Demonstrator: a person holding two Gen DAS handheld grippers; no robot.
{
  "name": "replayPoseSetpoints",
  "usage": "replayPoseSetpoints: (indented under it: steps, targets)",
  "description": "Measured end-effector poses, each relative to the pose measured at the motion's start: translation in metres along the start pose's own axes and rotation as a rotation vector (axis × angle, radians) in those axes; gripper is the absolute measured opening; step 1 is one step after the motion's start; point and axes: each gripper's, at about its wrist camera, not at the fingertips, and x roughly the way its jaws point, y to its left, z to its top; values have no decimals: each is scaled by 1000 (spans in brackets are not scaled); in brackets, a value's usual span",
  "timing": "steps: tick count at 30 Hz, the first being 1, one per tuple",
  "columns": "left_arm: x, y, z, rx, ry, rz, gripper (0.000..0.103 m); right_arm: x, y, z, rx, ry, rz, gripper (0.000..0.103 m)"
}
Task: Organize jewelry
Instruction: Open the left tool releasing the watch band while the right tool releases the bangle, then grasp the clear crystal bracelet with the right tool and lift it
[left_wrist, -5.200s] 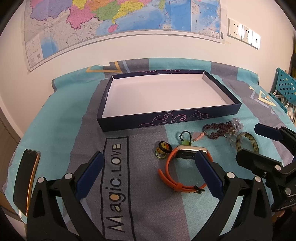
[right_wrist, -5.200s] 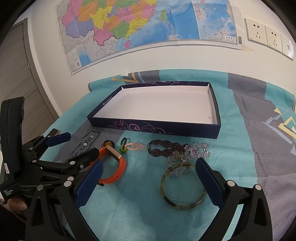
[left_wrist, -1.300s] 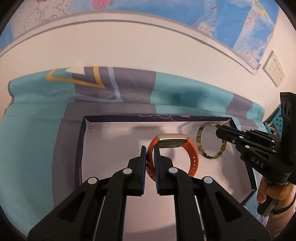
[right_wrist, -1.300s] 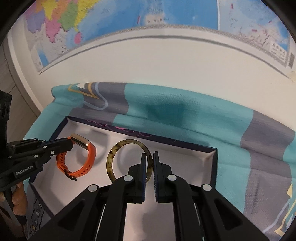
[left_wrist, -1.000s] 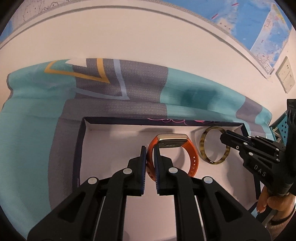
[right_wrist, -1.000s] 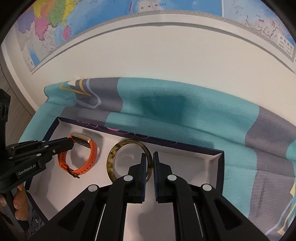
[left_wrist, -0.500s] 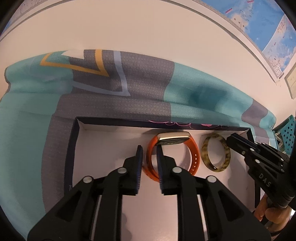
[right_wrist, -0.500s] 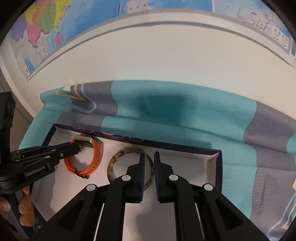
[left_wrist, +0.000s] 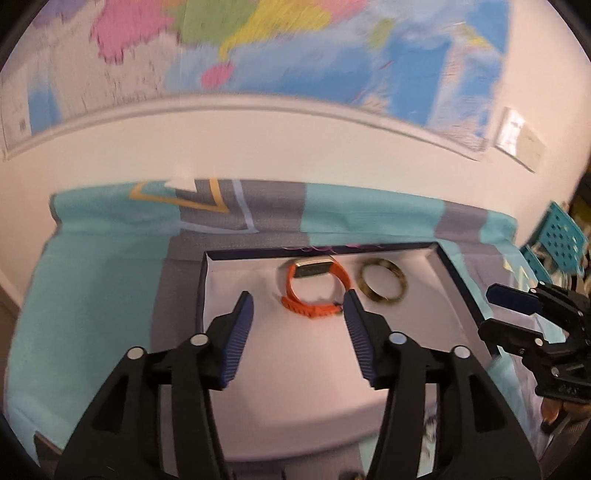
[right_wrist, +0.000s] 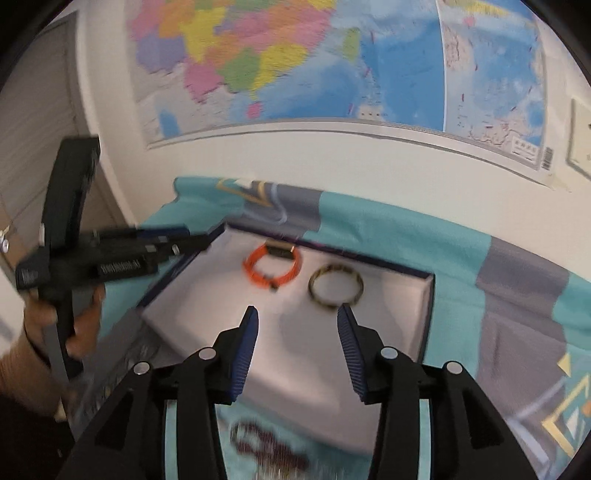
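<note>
A worktop draped in a teal and grey cloth (left_wrist: 110, 280) carries the shallow box (left_wrist: 456, 277), set against the wall so both arms can reach in. Inside, near its far wall, lie the orange watch band (left_wrist: 314, 291) and, just beside it, the mottled bangle (left_wrist: 384, 284), apart so neither tangles. The left hand-held gripper (left_wrist: 297, 314) and right hand-held gripper (right_wrist: 297, 328) hover above, jaws spread, holding nothing. A blurred dark beaded piece (right_wrist: 269, 448) waits outside the box.
</note>
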Motion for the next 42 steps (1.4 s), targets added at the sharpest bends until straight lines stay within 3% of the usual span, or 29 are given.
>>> replayPoseSetpoints:
  steps: [4, 9, 14, 25, 27, 28, 30, 31, 32, 42]
  targets:
    - [-24, -8, -26, 57, -20, -21, 53, -13, 3, -32, 1, 34, 13, 42]
    - [-35, -9, -58, 54, 2, -45, 54, -17, 2, -77, 54, 90, -18, 42]
    - [-39, -10, -86, 48, 28, -52, 57, -16, 4, -102, 84, 108, -42, 42]
    - [-41, -13, -118, 35, 79, -39, 62, -8, 5, -108, 93, 98, -90, 42]
    - [-41, -13, -120, 36, 82, -35, 63, -9, 3, -108, 100, 98, -97, 34]
    - [-41, -12, -122, 36, 83, -35, 63, -9, 2, -109, 107, 104, -86, 26]
    - [-41, -13, -123, 37, 85, -36, 63, -11, 0, -111, 113, 109, -89, 21]
    - [-41, -13, -123, 38, 86, -38, 63, -11, -1, -111, 115, 110, -80, 12]
    - [-41, -14, -123, 40, 86, -40, 63, -13, -2, -112, 123, 107, -69, 9]
    - [-44, -20, -124, 63, 81, -60, 64, -45, -23, -104, 222, 20, -3, 8]
